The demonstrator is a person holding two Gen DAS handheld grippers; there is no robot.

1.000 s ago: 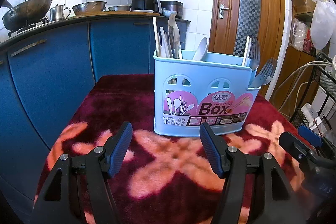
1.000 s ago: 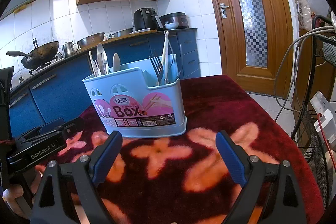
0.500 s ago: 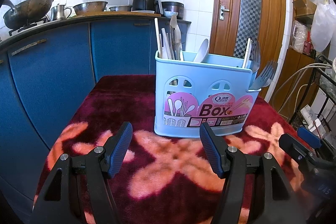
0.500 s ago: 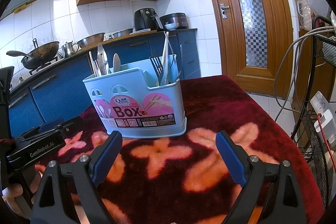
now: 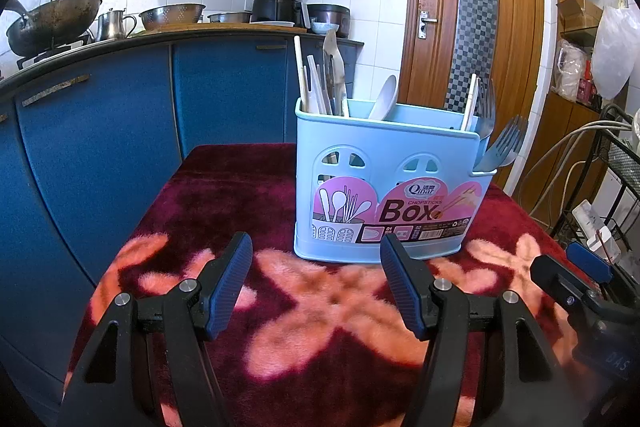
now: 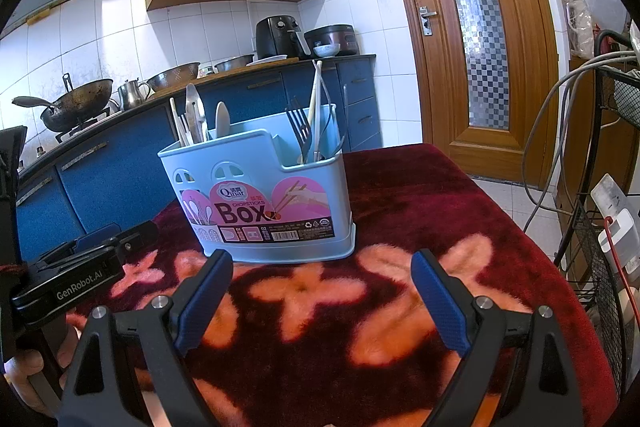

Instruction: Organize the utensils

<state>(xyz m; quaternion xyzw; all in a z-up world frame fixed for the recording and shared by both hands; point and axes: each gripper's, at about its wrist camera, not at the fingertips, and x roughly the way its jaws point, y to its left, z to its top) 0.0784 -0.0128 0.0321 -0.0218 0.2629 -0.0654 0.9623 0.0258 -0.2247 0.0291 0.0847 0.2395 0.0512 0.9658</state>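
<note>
Your left gripper [image 5: 316, 259] hangs low over the table, its jaws spread wide with nothing between them; the blue pads [image 5: 230, 285] frame bare cloth. Your right gripper [image 6: 322, 277] sits in the same posture, jaws wide apart and empty. In the right wrist view, the left gripper shows at the left edge with part of a hand [image 6: 24, 367] beneath it.

The utensil box [image 5: 384, 187] stands upright on the red flowered tablecloth [image 5: 320, 315], just beyond both sets of fingertips and touching neither. It is a pale blue plastic holder with a pink label reading "Box".

Contents of the box, as seen from the left wrist view:
- Left compartment: chopsticks [image 5: 310, 83] and a flat spatula [image 5: 334, 67], standing upright.
- Middle: a white spoon [image 5: 386, 97], tilted.
- Right end: forks [image 5: 502, 147] leaning outward over the lower rim, with one white handle [image 5: 470, 103] beside them.

Behind the table, blue cabinets [image 5: 100, 147] carry a counter with a wok [image 5: 56, 19], a metal jug, a colander [image 5: 172, 15] and a black air fryer [image 5: 278, 1]. A wooden door [image 5: 476, 27] stands to the right.
</note>
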